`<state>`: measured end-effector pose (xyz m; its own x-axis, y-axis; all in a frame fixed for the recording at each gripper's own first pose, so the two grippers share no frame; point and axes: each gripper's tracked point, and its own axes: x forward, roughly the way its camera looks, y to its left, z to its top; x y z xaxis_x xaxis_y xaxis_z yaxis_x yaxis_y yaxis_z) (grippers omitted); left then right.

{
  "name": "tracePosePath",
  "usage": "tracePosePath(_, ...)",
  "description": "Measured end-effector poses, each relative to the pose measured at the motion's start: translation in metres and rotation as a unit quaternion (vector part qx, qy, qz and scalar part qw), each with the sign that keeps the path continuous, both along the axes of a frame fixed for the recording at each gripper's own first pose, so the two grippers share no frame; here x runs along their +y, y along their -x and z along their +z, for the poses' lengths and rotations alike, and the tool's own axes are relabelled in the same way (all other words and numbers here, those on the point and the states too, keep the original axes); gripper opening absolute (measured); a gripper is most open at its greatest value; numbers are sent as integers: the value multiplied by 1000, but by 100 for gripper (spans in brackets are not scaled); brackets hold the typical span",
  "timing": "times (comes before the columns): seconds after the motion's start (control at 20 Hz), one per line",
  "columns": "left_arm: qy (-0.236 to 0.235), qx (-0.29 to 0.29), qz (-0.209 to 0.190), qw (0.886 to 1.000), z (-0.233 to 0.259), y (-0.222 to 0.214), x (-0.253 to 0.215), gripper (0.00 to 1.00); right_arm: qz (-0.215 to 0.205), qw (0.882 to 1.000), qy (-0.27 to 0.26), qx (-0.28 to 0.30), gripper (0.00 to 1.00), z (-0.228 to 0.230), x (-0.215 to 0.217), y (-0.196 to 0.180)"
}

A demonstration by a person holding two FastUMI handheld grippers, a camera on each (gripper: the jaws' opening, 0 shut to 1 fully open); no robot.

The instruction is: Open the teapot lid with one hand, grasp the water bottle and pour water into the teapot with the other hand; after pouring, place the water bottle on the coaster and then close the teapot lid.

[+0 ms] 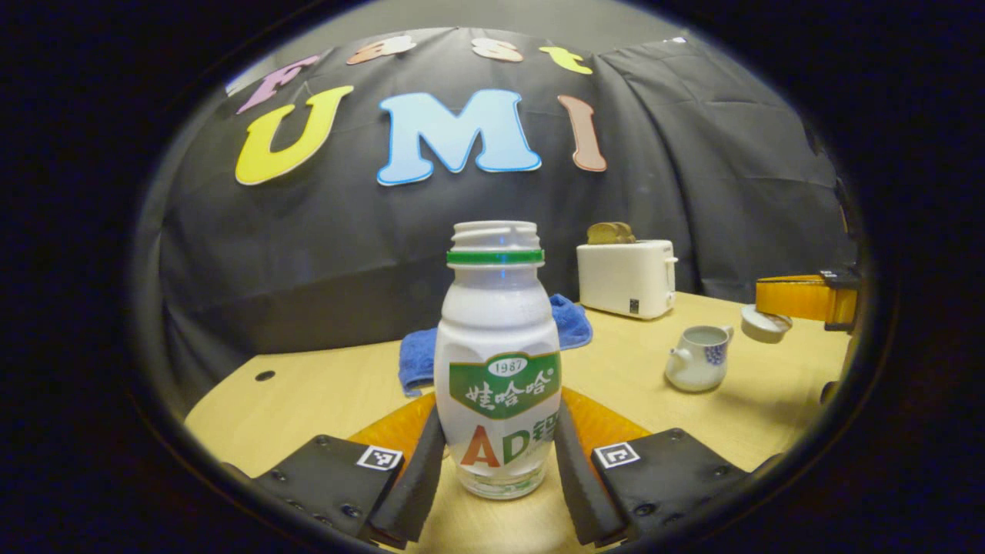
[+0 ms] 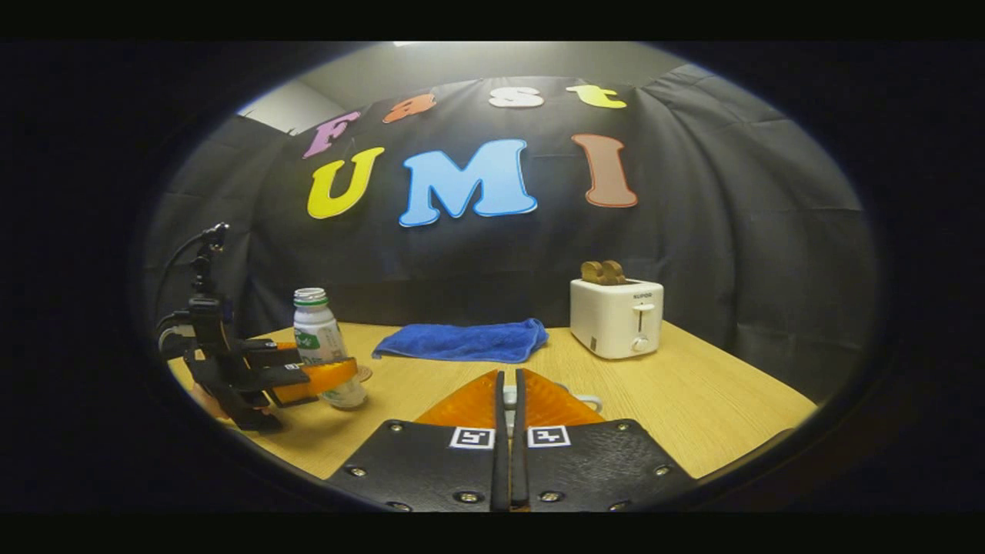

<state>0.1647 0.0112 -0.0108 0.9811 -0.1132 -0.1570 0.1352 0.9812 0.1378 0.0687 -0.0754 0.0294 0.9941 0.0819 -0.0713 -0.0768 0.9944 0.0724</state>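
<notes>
The teapot [image 1: 699, 357] stands uncovered on the wooden table [image 1: 323, 400], well to the right of the water bottle [image 1: 499, 362] in the left gripper view; its mouth is open, and whether it holds water cannot be told. The teapot lid [image 1: 765, 323] is lifted clear of the pot, up and to its right, at the tip of the right gripper [image 1: 804, 298]. The water bottle is a white plastic bottle with a green neck ring, a threaded uncapped mouth and a green label; it stands upright on the table, and a clear band shows at its base. The left gripper [image 1: 499, 462] brackets the bottle low down — both fingers [image 1: 419, 477] lie against its sides, so the tongs are clenched on it. In the right gripper view the right gripper [image 2: 509, 400] has its fingers drawn almost together, with a small white part — seemingly the lid — between the tips. Behind stand a blue cloth [image 2: 463, 340] and a white toaster [image 2: 617, 317] holding toast.
</notes>
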Motion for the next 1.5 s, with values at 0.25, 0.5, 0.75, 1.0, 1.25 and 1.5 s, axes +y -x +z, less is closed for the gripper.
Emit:
tracePosePath(0.25,-73,1,-7,997,2,-6,-11,81,-21,1000,-13,-2,1,-3,-17,22)
tracePosePath(0.5,-157,13,-9,988,0,-13,-19,80,-25,999,-34,-4,1,-8,-22,50)
tracePosePath(0.75,-236,19,-9,972,-10,-23,-34,81,-25,999,-38,-12,1,-10,-22,79)
tracePosePath(1.0,-303,25,-12,953,-14,-29,-51,81,-19,999,-32,-25,1,-7,-21,98)
tracePosePath(1.25,-360,31,-19,932,-23,-38,-65,81,-9,998,-54,-21,1,-15,-21,104)
tracePosePath(1.5,-404,25,-27,914,-21,-44,-79,81,-17,999,-41,-30,1,-10,-26,110)
